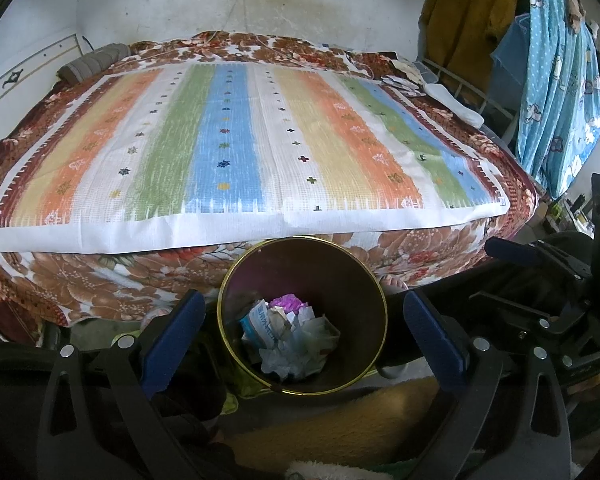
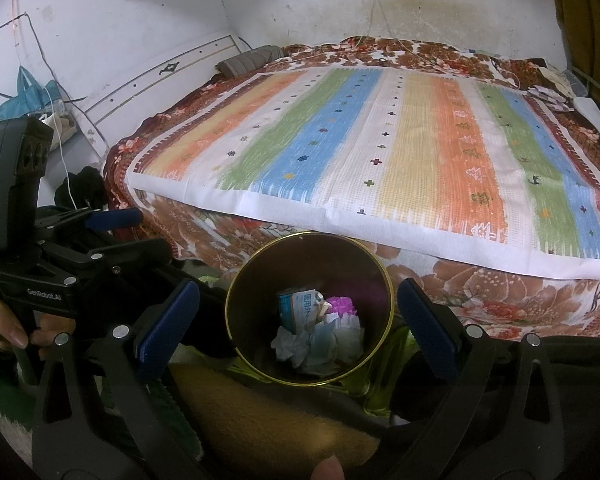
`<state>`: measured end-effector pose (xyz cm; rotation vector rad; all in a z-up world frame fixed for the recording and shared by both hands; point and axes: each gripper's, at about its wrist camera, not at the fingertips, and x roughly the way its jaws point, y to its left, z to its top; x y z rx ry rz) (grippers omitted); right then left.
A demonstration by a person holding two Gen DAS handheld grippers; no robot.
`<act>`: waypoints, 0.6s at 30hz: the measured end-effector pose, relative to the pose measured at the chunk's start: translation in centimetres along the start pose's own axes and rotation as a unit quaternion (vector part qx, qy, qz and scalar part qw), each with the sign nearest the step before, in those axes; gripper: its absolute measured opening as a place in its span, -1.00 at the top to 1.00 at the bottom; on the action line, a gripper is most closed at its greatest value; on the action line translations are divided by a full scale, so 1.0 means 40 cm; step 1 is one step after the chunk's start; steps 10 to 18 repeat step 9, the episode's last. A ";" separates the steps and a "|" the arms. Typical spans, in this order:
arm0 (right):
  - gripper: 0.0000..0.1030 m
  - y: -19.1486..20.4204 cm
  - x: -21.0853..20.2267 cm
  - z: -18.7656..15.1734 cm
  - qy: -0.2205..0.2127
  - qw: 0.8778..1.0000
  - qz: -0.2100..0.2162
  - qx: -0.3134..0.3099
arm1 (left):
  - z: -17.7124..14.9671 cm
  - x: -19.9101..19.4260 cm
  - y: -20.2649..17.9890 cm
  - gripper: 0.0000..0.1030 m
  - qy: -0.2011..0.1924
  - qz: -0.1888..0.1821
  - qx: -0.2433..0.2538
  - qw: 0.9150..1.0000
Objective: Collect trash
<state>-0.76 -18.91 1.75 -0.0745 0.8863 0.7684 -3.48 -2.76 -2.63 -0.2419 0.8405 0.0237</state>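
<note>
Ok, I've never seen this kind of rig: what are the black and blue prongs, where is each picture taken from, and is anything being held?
There is no robot here. A person holds a hand-operated gripper in each hand, and each gripper carries a wide-angle camera looking forward along its two blue-padded fingers. One picture comes from the left gripper, the other from the right gripper. Each view also catches the other gripper at its edge.

Both look down into a dark bin with a gold rim, standing against the foot of a bed covered by a striped cloth. In the bin lie crumpled paper, a small box with print, and something purple.

Both grippers are open and hold nothing; the bin simply shows between their fingers. The striped cloth looks free of trash, with a few small items at the bed's far right corner.
</note>
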 end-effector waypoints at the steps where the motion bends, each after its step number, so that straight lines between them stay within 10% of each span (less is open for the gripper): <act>1: -0.83 0.000 0.000 0.000 0.000 1.000 0.000 0.000 | -0.004 0.001 -0.001 -0.89 0.000 -0.001 0.001 1.000; 18: -0.83 0.000 -0.001 0.000 0.000 1.000 0.000 0.000 | -0.013 0.006 0.001 -0.89 0.004 -0.005 0.003 1.000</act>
